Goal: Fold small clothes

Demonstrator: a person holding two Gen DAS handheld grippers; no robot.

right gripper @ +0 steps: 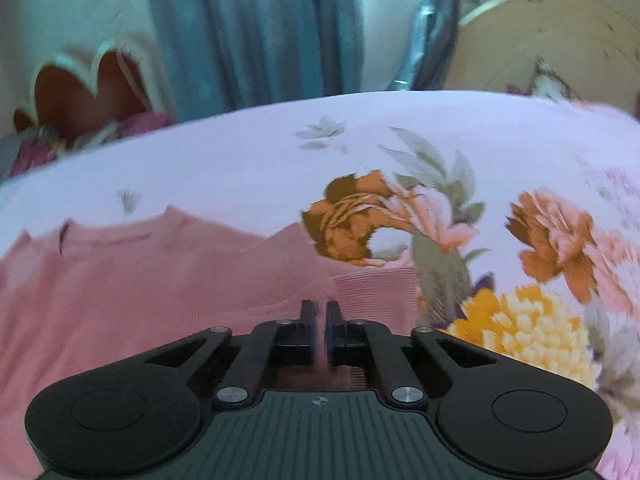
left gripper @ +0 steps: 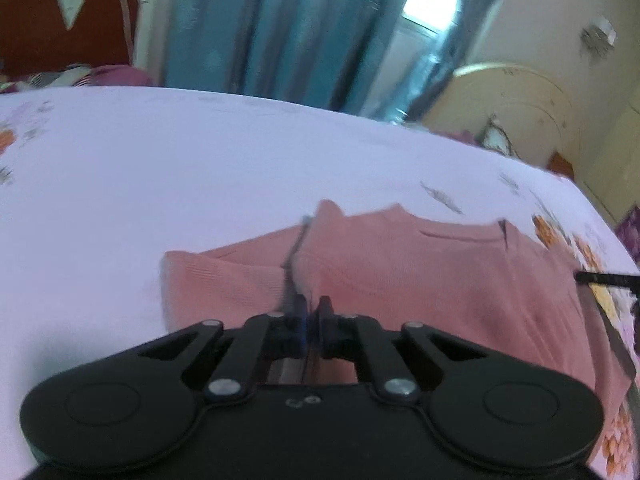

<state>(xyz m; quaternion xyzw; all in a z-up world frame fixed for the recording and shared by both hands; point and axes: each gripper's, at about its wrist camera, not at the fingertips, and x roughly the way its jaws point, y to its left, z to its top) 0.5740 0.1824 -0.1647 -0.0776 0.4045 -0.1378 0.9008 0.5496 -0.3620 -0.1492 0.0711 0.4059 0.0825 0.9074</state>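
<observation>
Left wrist: left gripper (left gripper: pixel 313 312) jaws closed, right gripper (right gripper: pixel 320 316) too; whether either pinches pink top (right gripper: pixel 160 280), lower-centre on floral sheet (right gripper: pixel 240 152), can't tell. Risk: thin bite slips, fold skews.

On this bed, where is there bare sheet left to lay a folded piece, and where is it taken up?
The floral bedsheet is bare between the pink sweater and the far edge by the blue curtains, and on to the left toward the headboard. Right of the sweater, the sheet over the flower print is free too. The near middle is crowded with the sweater and both tools.
</observation>
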